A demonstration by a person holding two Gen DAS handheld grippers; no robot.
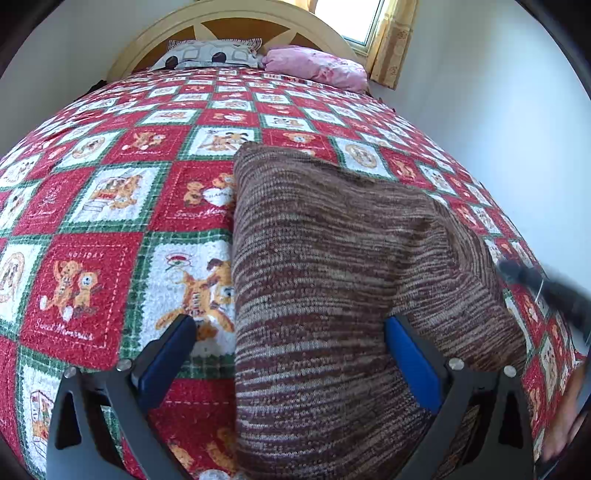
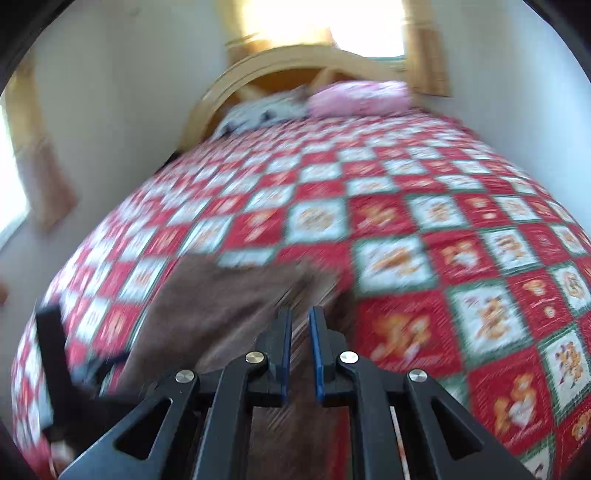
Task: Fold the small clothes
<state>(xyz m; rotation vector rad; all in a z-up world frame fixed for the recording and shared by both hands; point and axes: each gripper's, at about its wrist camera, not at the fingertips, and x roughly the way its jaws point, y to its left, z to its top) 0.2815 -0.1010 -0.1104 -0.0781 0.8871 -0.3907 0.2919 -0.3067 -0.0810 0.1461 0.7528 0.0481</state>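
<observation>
A brown and white striped knit garment [image 1: 332, 277] lies on the red, white and green patchwork bedspread [image 1: 110, 206]. Its right part is lifted into a raised fold. My left gripper [image 1: 291, 332] is open just above the garment's near left edge, fingers wide apart with nothing between them. My right gripper [image 2: 300, 325] has its jaws nearly together over the brown garment [image 2: 221, 306] in the blurred right wrist view; whether cloth is pinched between them I cannot tell. The right gripper also shows as a dark blurred shape in the left wrist view [image 1: 546, 288].
Two pillows, one patterned white [image 1: 210, 55] and one pink [image 1: 317, 66], lie against the wooden headboard [image 1: 236, 18]. A white wall [image 1: 517, 129] runs along the bed's right side. A curtained window [image 1: 362, 22] is behind the headboard.
</observation>
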